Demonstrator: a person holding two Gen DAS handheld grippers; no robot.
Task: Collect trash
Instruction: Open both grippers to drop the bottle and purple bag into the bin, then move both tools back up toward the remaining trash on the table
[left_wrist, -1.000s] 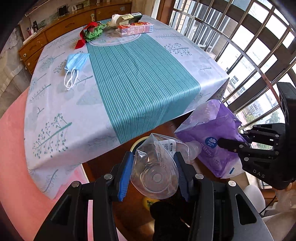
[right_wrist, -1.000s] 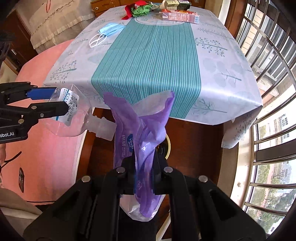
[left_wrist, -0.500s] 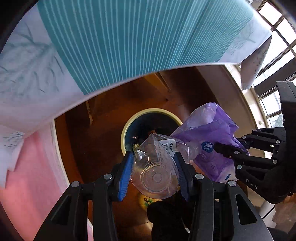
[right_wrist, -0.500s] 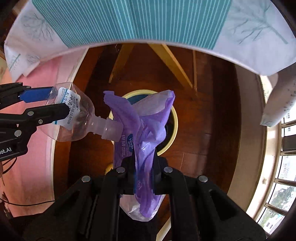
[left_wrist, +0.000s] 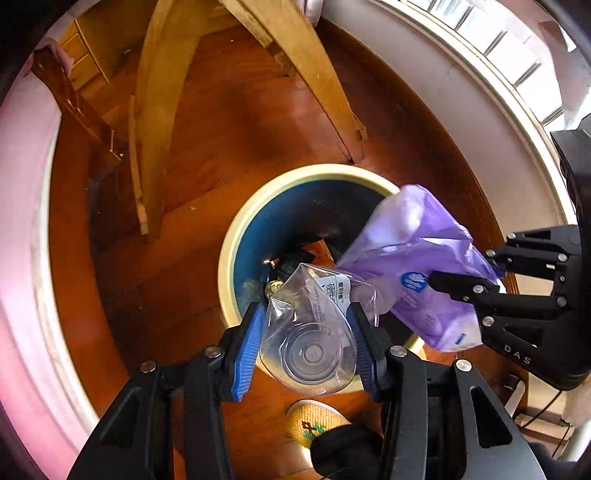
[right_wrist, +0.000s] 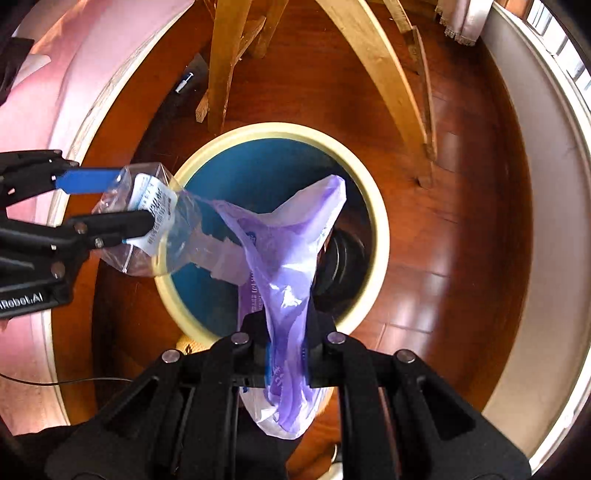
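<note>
A clear, crushed plastic bottle (left_wrist: 310, 332) with a white label is clamped between the blue pads of my left gripper (left_wrist: 304, 325), neck pointing down over the bin. The same bottle (right_wrist: 155, 229) shows at the left of the right wrist view, held by the left gripper (right_wrist: 110, 203). My right gripper (right_wrist: 286, 354) is shut on a purple and white plastic wrapper (right_wrist: 291, 258), which hangs over the bin mouth; the wrapper (left_wrist: 417, 266) also shows at right in the left wrist view. Below both stands a round bin (right_wrist: 380, 229) with a cream rim (left_wrist: 229, 254), blue inside, holding some dark trash.
Wooden table legs (left_wrist: 314, 74) rise just behind the bin on a red-brown wood floor (left_wrist: 177, 280). A pink covered surface (left_wrist: 22, 258) curves along the left. A pale wall base (right_wrist: 554, 184) runs at the right. A yellow slipper (left_wrist: 314, 421) is near the bin's front.
Both grippers have dropped from above the tabletop to below it, close over the bin. The tablecloth has left view; table legs and bin now fill it. Both grips are unchanged.
</note>
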